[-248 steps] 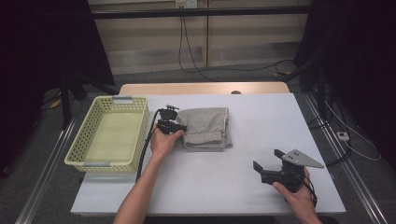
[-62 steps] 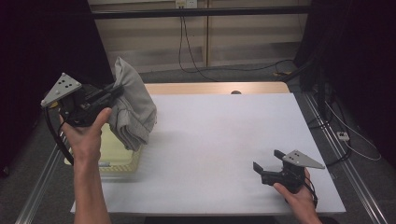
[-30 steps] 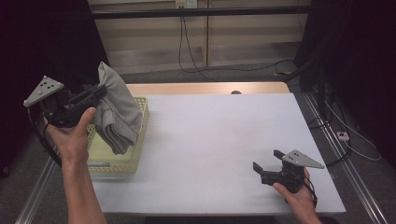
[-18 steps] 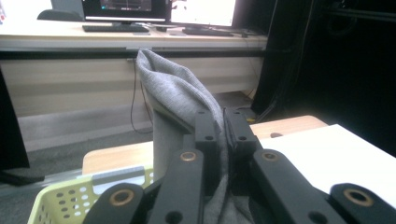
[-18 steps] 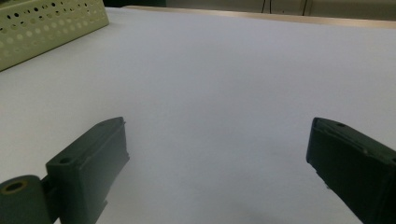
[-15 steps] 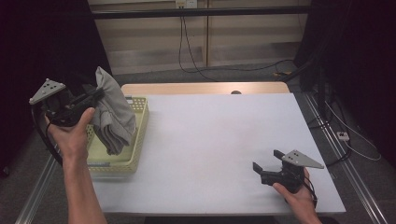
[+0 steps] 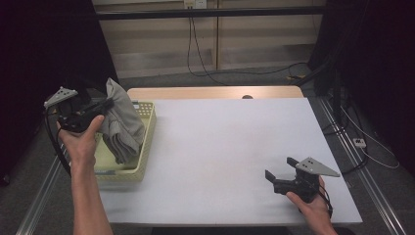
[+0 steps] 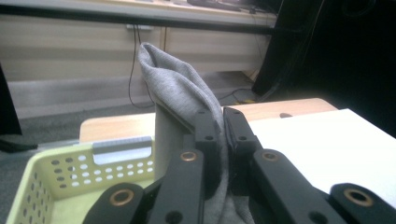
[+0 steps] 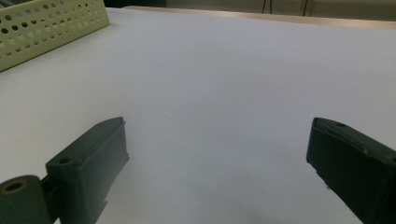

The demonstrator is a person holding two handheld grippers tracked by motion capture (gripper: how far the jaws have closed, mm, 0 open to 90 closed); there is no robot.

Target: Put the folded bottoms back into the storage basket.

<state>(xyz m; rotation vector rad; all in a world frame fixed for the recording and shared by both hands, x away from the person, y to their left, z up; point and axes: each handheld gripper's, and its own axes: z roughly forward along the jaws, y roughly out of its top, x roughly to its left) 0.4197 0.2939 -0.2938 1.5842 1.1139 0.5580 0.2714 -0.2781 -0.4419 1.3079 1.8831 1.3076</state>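
We record: grey cloth (image 7: 122,129), folded, hanging into the yellow basket (image 7: 142,164) at the desk's (image 7: 230,147) left edge, its top pinched in the left gripper (image 7: 100,106), jaws clamped on it; right gripper (image 7: 281,172), jaws wide apart, holding nothing, resting near the desk's front right corner.

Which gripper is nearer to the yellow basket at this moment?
Left. The left gripper holds the grey cloth over the basket. The right gripper rests open on the table's far right side.
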